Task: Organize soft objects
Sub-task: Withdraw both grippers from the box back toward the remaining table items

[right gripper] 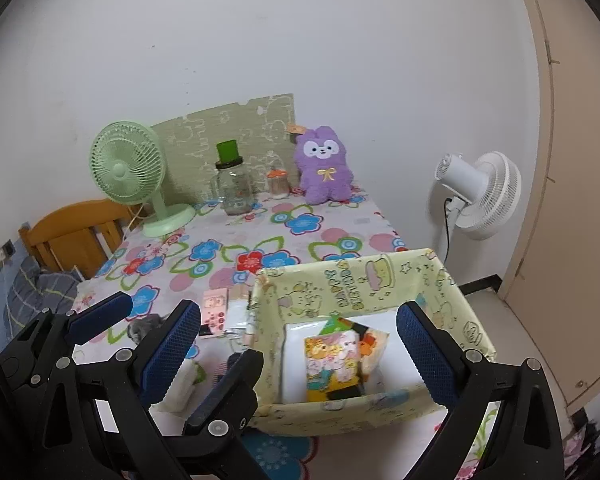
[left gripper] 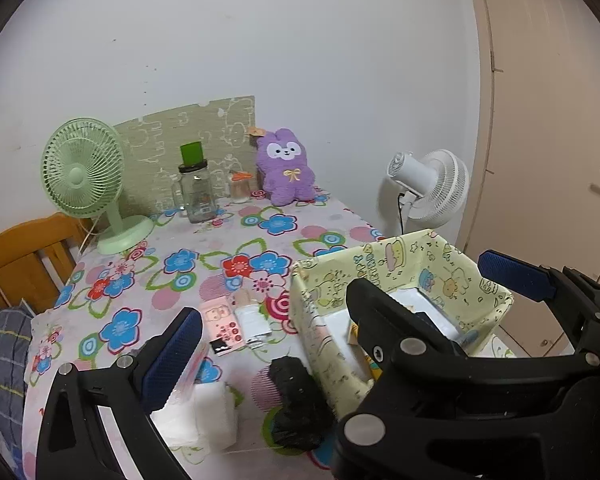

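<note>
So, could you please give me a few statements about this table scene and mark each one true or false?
1. The purple plush rabbit sits at the far end of the table, against the wall. True.
2. The green desk fan stands to the right of the plush rabbit. False: it stands to its left.
3. The yellow-green fabric box is empty. False: a colourful packet and white items lie inside.
4. The left gripper holds nothing, jaws apart. True.
5. The right gripper is shut on the plush rabbit. False: it is open, over the box.
</note>
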Available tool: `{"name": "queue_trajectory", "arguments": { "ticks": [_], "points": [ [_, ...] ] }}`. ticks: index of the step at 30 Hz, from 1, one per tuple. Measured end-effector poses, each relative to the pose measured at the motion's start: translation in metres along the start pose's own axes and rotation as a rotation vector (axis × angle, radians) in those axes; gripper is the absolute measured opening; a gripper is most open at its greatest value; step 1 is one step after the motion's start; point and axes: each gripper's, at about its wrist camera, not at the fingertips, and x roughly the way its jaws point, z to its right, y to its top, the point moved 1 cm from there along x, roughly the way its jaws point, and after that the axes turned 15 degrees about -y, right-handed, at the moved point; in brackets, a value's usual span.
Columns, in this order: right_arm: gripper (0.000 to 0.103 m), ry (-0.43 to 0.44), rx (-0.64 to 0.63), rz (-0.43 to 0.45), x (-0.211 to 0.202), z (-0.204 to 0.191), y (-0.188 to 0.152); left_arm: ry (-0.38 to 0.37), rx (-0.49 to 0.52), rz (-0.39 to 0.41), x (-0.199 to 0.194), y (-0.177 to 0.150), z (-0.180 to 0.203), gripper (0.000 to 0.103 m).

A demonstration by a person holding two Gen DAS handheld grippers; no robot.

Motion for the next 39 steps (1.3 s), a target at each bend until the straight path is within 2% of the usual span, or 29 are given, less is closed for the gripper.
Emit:
{"name": "queue_trajectory", "arguments": {
  "ticks": [8, 20, 27, 32, 37, 39],
  "points": [
    [0.1, 0.003, -0.01, 0.025, -0.011, -0.015, -0.007, 0.023, -0.004, 0.01, -0.013, -0.009, -0.009, 0.103],
    [0.096, 0.061, -0.04, -0.006, -0.01, -0.039, -0.025, 0.048, -0.037, -0.015, -0.022, -0.029, -0.028, 0.102],
    [0.086, 0.075, -0.062, -0.044, -0.004, -0.056, -0.039, 0.072, -0.07, -0.042, -0.023, -0.047, -0.042, 0.102],
    [0.083, 0.083, -0.061, -0.069, 0.002, -0.068, -0.047, 0.093, -0.08, -0.061, -0.022, -0.055, -0.052, 0.102],
    [0.082, 0.07, -0.07, -0.082, 0.006, -0.077, -0.054, 0.099, -0.089, -0.082, -0.02, -0.063, -0.06, 0.102],
    [0.078, 0.05, -0.085, -0.066, 0.006, -0.081, -0.055, 0.111, -0.086, -0.083, -0.02, -0.065, -0.062, 0.102]
  ]
}}
